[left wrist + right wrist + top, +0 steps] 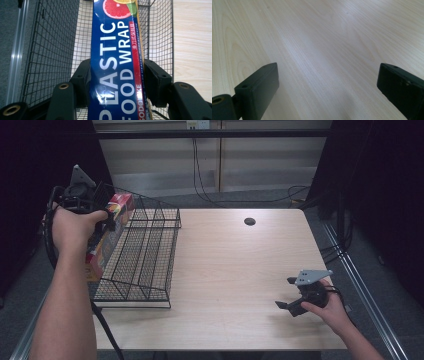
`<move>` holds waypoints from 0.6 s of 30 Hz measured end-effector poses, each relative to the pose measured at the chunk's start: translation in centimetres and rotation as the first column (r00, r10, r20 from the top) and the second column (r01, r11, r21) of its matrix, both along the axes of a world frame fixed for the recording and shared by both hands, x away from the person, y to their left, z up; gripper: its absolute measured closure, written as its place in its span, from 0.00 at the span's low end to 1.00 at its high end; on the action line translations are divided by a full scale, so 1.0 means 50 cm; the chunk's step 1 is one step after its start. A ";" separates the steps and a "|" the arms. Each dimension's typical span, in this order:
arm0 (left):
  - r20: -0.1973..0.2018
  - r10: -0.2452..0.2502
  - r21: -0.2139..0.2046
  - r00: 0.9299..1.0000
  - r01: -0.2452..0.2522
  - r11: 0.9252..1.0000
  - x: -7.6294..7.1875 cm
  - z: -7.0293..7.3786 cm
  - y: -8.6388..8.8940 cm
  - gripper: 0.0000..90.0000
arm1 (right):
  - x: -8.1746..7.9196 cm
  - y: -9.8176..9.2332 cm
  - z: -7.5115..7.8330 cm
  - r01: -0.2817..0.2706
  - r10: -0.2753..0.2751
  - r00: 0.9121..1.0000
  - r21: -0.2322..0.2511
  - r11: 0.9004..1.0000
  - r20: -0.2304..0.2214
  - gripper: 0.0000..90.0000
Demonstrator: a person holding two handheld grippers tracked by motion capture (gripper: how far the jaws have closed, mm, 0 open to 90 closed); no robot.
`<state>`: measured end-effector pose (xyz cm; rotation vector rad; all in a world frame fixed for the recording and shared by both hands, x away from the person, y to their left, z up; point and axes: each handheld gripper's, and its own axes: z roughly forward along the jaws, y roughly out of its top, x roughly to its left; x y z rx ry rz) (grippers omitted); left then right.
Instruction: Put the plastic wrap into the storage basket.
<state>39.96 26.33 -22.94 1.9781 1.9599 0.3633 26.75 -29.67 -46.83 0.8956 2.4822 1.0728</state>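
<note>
Resting low on the table [235, 270], right gripper [286, 293] idle, jaws spread wide over bare pale woodgrain, grasping nothing. Farther off, left gripper [107, 215] clenched across the narrow sides of the box [116, 65], a long glossy carton of plastic wrap, blue with citrus print. Held lengthwise over the basket [150, 255] of thin black wire mesh, probably for lowering inside; touching the wire or not, hard to tell.

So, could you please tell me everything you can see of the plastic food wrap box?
The plastic food wrap box is a long, slim, glossy carton, it seems, dark blue with white lettering, a red stripe and citrus pictures. The left gripper is shut on its two sides, holding it above the black wire basket.
</note>
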 end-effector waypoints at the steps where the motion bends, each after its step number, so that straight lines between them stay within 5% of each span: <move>1: -0.007 0.000 -0.002 1.000 0.000 1.000 0.000 -0.002 0.002 0.51 | 0.000 0.000 0.000 0.000 0.000 1.000 0.000 1.000 -0.001 0.04; 18: -0.040 0.019 0.020 0.999 -0.019 1.000 0.003 -0.035 0.021 0.51 | 0.000 0.001 -0.002 -0.008 0.008 1.000 -0.006 1.000 -0.003 0.04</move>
